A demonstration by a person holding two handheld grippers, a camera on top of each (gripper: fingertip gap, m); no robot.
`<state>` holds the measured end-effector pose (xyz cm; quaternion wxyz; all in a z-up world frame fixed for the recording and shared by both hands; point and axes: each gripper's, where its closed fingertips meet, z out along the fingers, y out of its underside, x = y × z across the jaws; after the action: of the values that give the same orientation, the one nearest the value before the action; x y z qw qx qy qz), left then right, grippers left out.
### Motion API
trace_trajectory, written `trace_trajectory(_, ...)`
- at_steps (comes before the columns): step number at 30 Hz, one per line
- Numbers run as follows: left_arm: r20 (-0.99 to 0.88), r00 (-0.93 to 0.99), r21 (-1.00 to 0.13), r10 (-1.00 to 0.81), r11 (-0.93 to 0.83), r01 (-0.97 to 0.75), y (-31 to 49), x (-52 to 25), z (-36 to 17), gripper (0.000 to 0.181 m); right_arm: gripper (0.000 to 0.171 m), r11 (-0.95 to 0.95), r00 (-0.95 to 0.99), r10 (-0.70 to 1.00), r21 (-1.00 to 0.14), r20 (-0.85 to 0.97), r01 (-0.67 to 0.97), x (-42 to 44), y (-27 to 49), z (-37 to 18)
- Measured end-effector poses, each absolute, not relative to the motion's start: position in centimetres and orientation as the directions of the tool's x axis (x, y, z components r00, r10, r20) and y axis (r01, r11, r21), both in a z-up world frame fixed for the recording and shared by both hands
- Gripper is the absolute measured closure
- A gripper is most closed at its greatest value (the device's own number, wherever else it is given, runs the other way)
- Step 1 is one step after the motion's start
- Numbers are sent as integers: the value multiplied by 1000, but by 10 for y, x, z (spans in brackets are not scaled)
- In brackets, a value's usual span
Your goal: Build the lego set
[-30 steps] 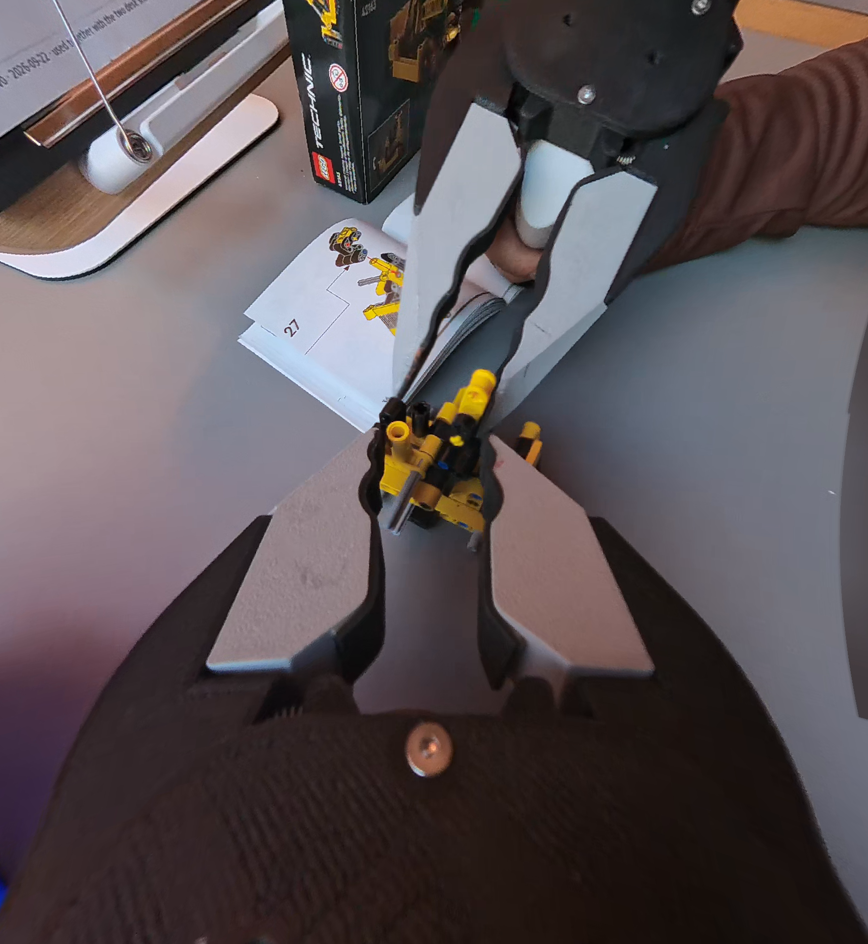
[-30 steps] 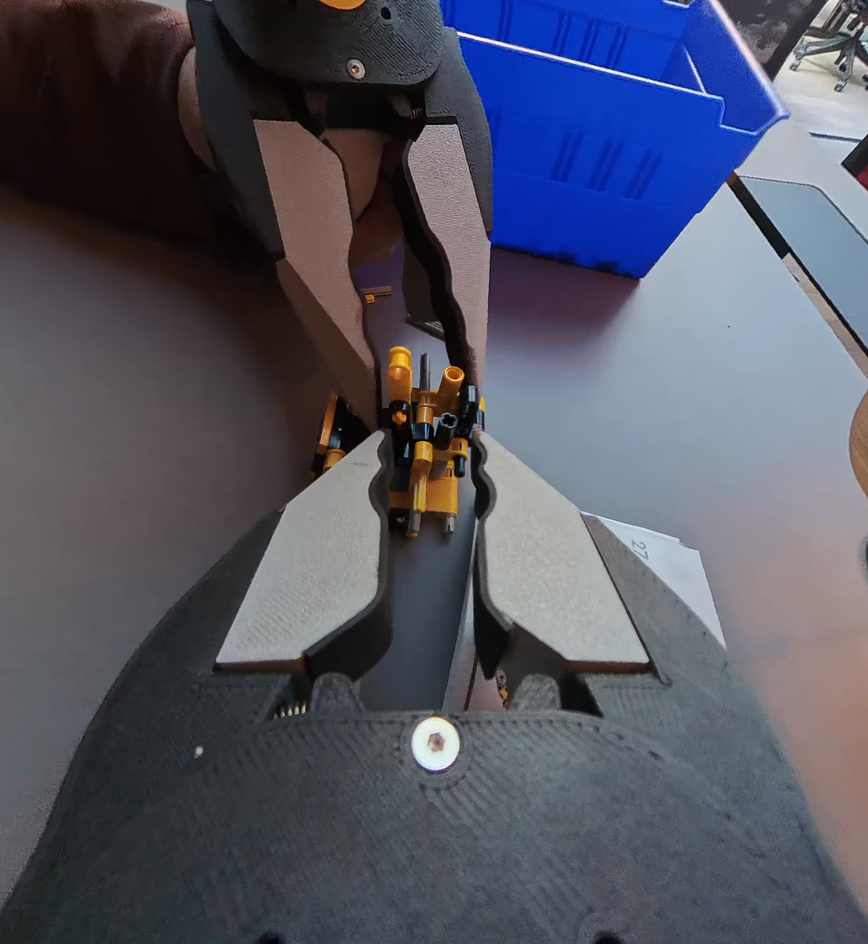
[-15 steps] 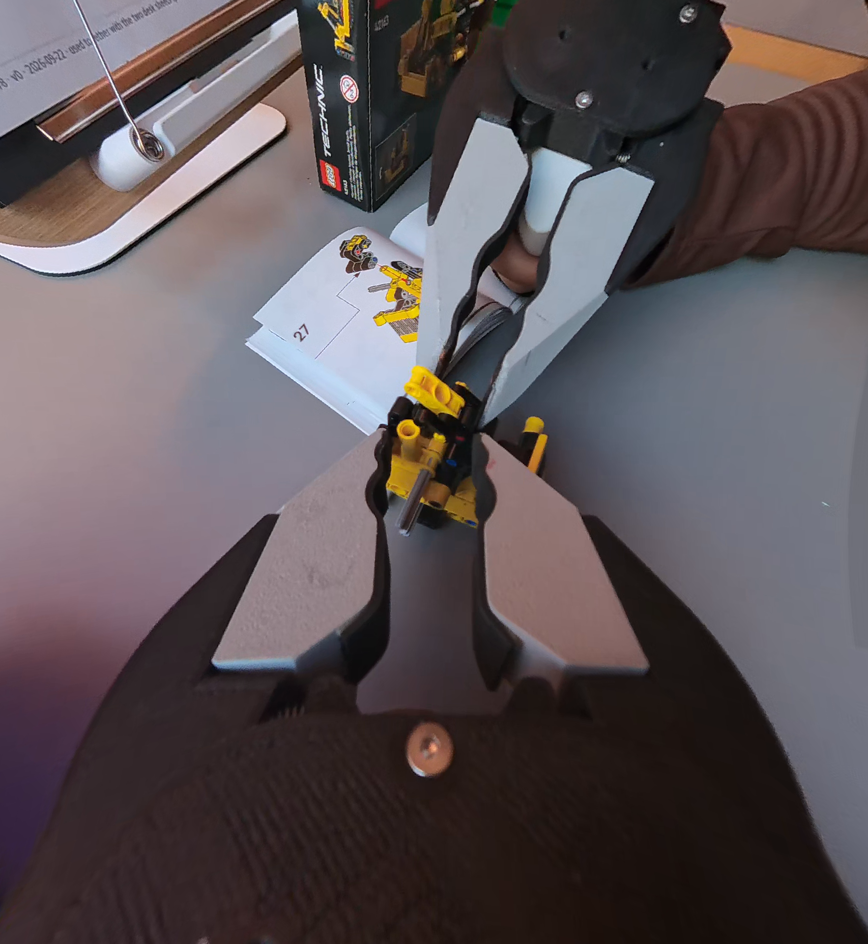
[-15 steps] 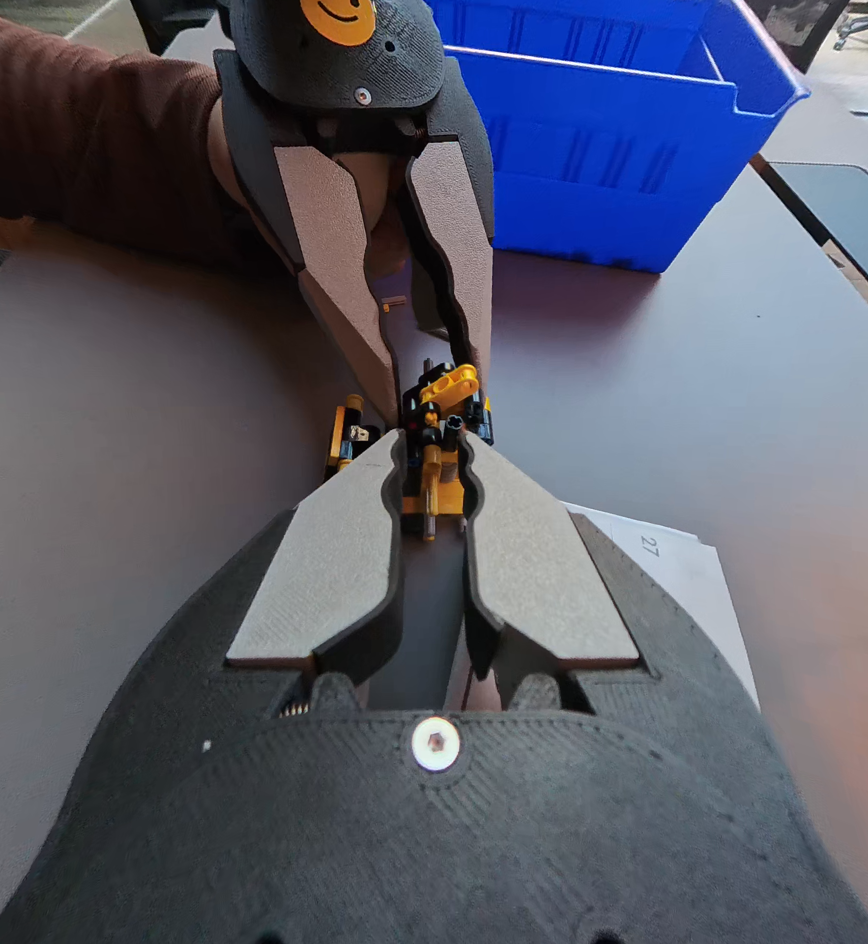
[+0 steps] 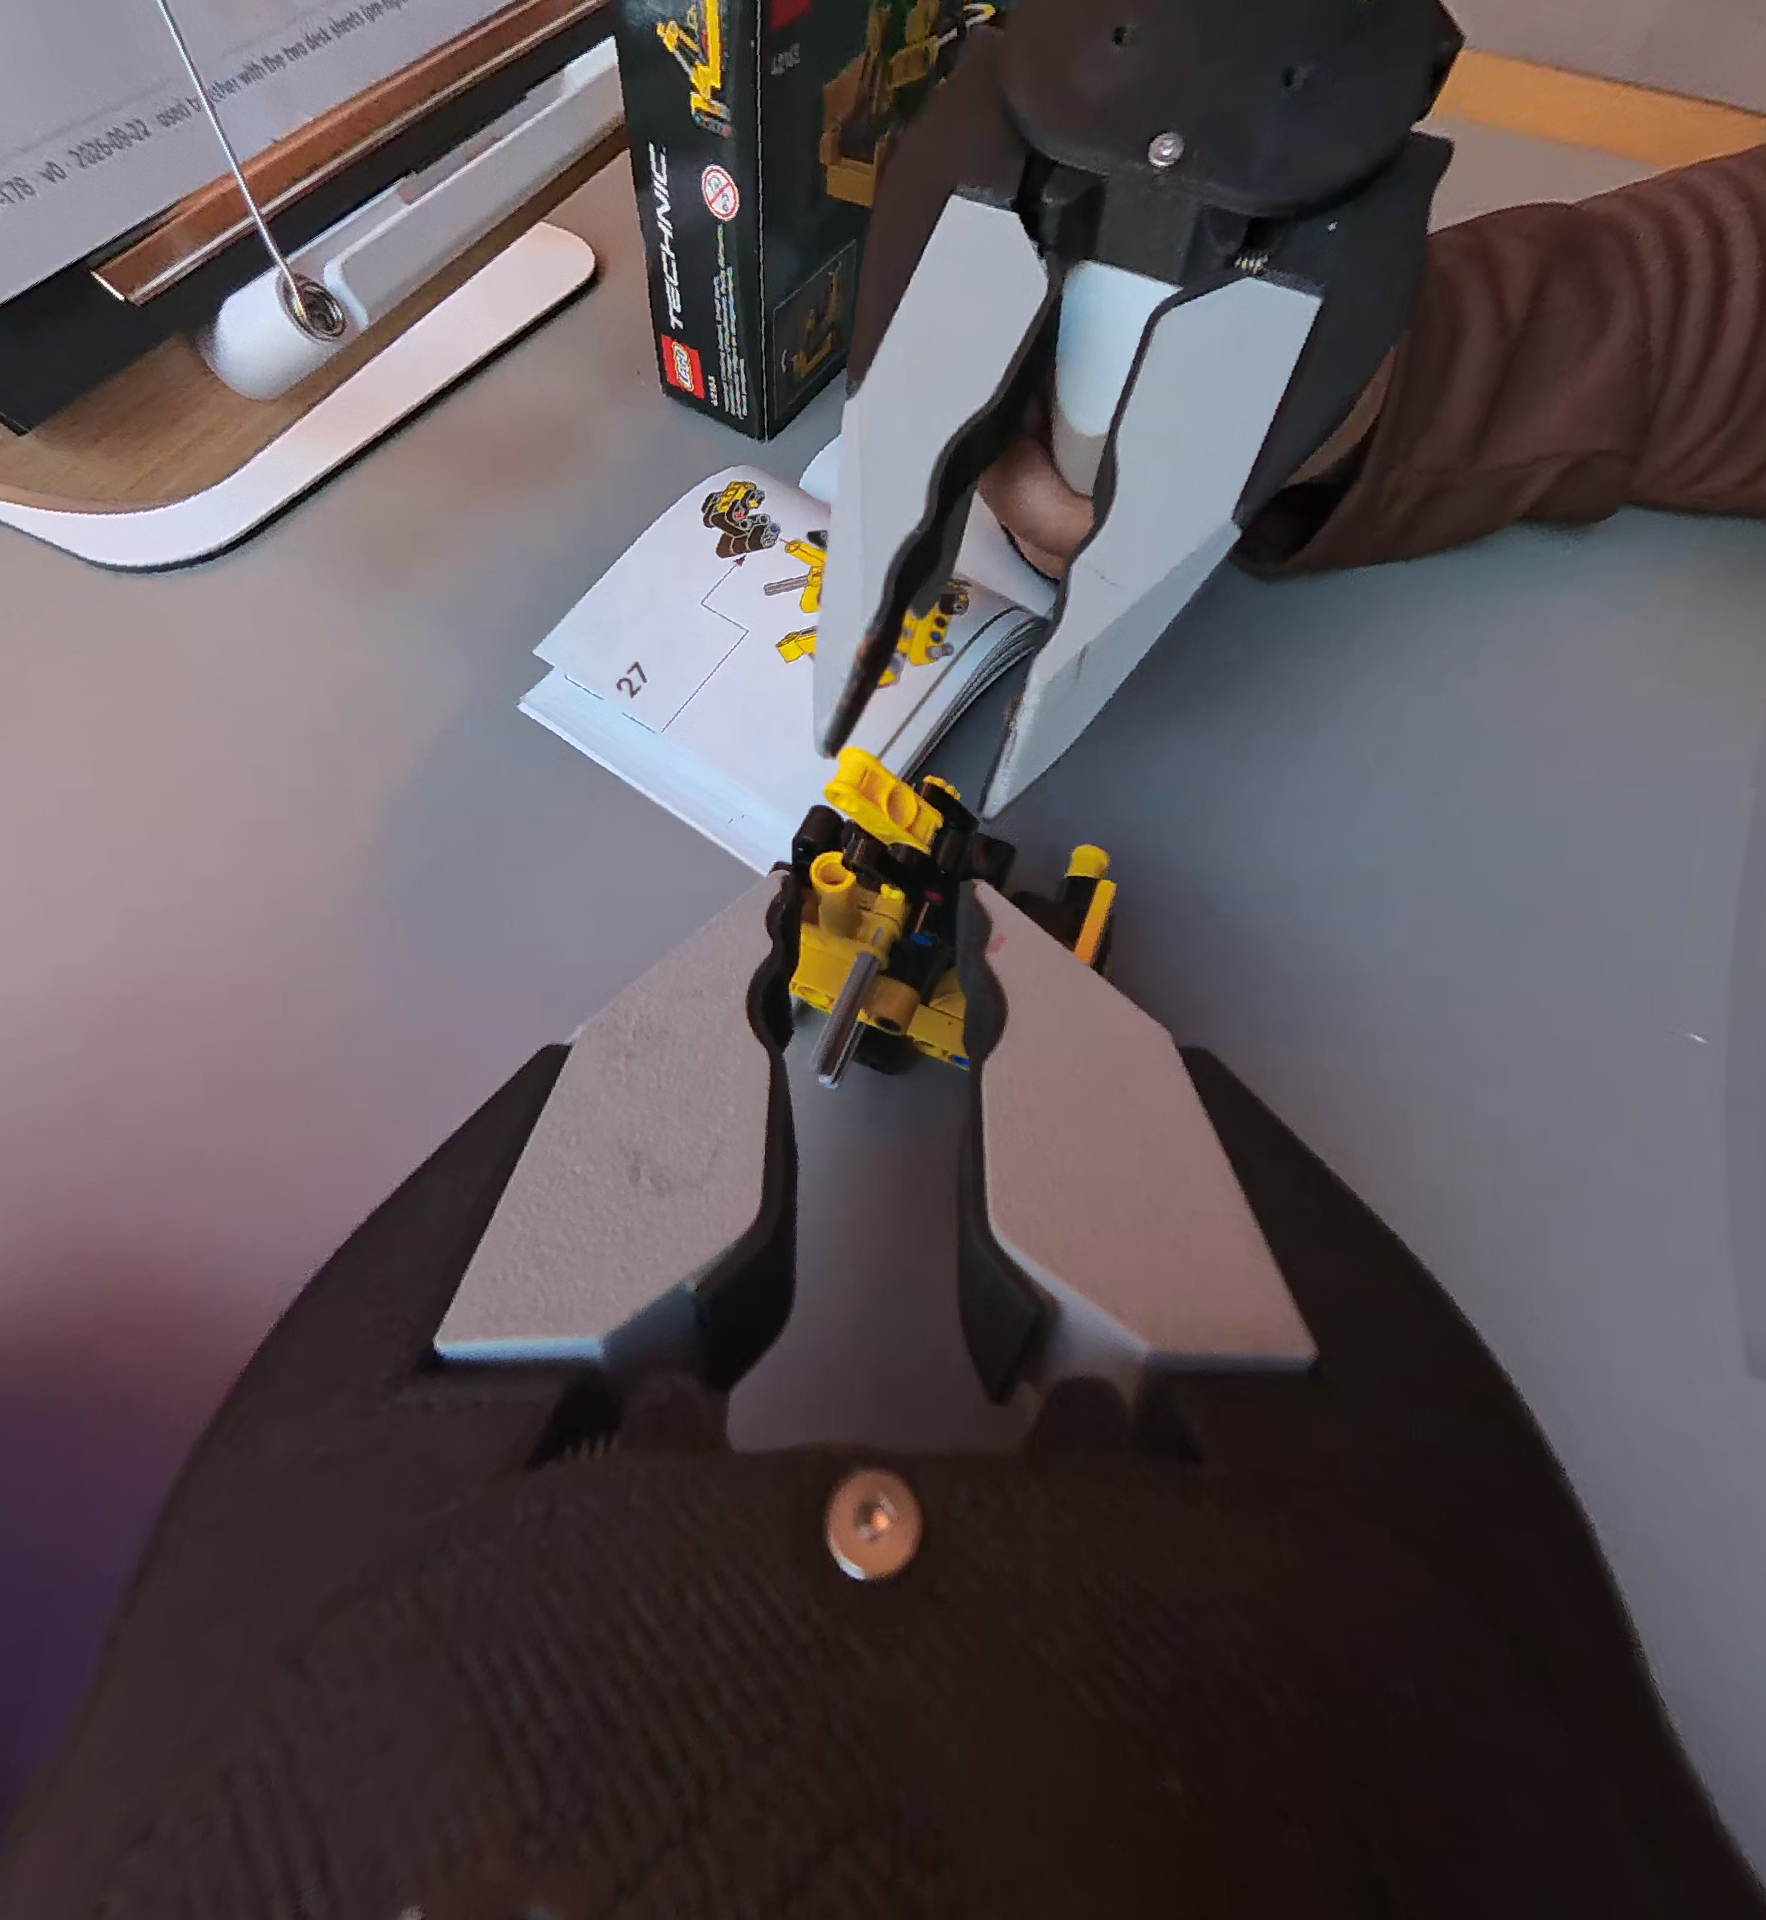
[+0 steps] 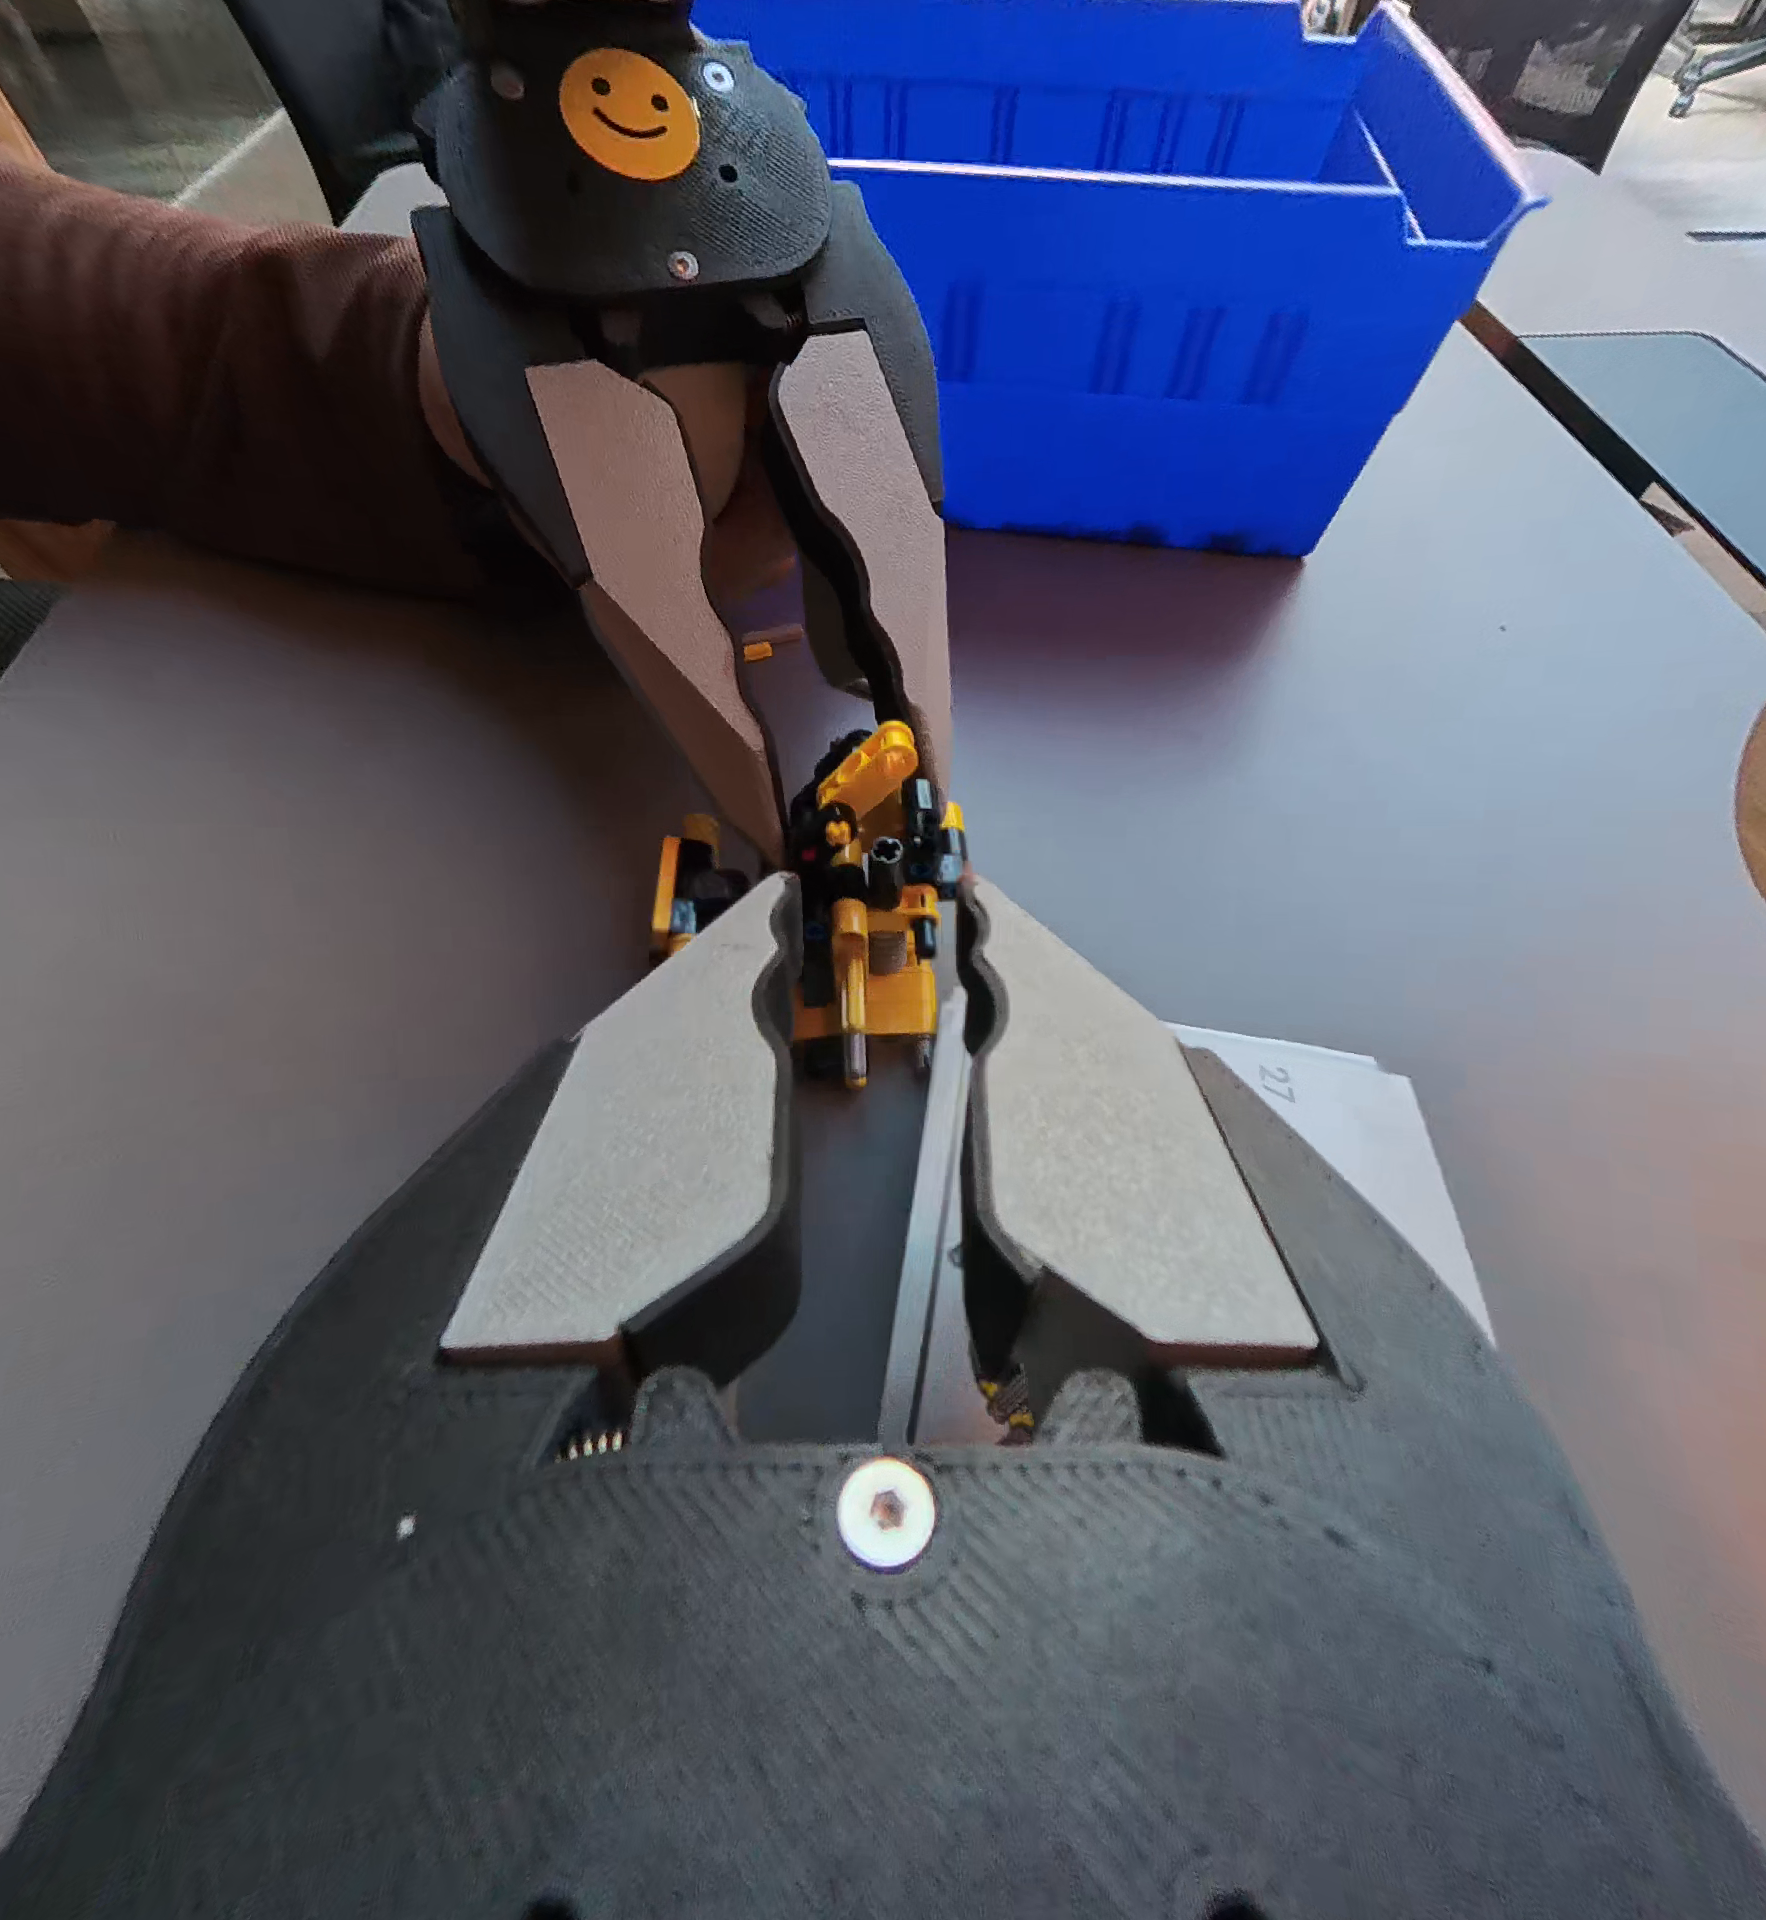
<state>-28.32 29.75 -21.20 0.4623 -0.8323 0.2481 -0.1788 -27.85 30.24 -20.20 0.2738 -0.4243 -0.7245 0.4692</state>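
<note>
The small yellow-and-black plastic brick assembly is clamped between the tips of the left gripper, just above the grey tabletop. From the far side the right gripper is seen with its jaws standing apart, one tip just beside a yellow pin-hole connector on top of the assembly; in the right wrist view the assembly lies between those fingers, but contact cannot be told.

A grey axle sticks out of the assembly toward the left gripper's palm. If that connector is pushed off-line, it is judged that the axle could be driven through, or the assembly twisted out of a clamp taken only at the fingertips. A part knocked free could be lost under the grippers.

Just to the right of the left gripper's tips a second small yellow-and-black sub-assembly rests on the table, near enough to be struck. Beyond the tips the open white instruction booklet lies partly under the right gripper, and farther off stand a black set box and a paper stand. Beyond the left gripper, as seen from the right wrist, a blue plastic bin stands well apart.
</note>
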Motion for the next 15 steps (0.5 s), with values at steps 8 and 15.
trace_trajectory(8,76,812,-860,-579,-450,-241,298,-283,-212,155,143,243,-492,870,-896,32,371,-279,299,-207)
trace_trajectory(15,50,810,-860,-584,-437,-263,298,-282,-212,154,139,232,-475,880,-890,20,392,-282,299,-210)
